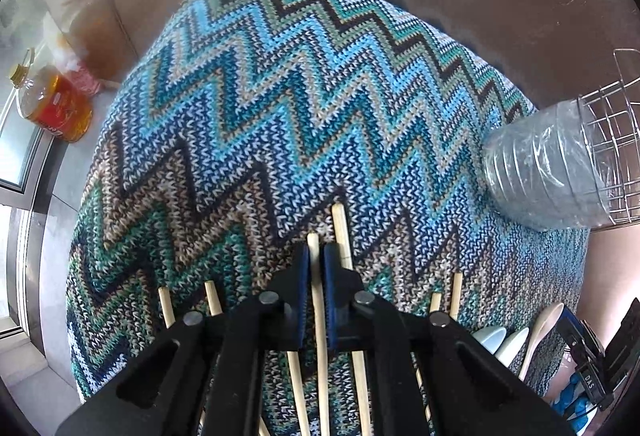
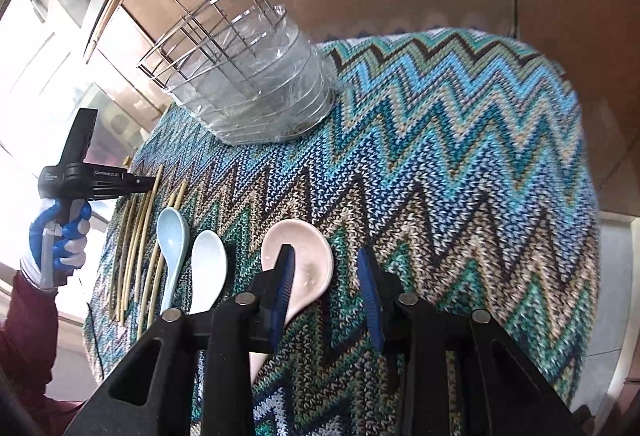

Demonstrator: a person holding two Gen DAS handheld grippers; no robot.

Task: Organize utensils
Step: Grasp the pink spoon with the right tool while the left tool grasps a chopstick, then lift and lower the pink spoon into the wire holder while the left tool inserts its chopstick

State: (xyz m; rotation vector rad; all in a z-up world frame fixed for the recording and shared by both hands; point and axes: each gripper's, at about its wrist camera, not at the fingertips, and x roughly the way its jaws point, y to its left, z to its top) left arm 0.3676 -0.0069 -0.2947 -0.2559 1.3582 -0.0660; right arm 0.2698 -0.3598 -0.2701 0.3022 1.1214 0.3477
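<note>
My left gripper [image 1: 316,252] points steeply down at the cloth and is shut on one wooden chopstick [image 1: 319,316]. Several more chopsticks [image 1: 342,232] lie beside it. From the right wrist view the same gripper [image 2: 152,183] sits over the row of chopsticks [image 2: 140,236]. My right gripper [image 2: 326,264] is open over a pink ceramic spoon [image 2: 310,260]. Its left finger overlaps the bowl's edge and its right finger stands apart from the spoon. A light blue spoon [image 2: 172,232] and a white spoon [image 2: 208,260] lie to the left.
A zigzag knitted cloth [image 1: 280,96] covers the table. A wire utensil holder with a clear plastic liner [image 2: 256,76] stands at the cloth's far edge. An oil bottle [image 1: 52,104] stands off the cloth at left. A gloved hand [image 2: 60,236] holds the left gripper.
</note>
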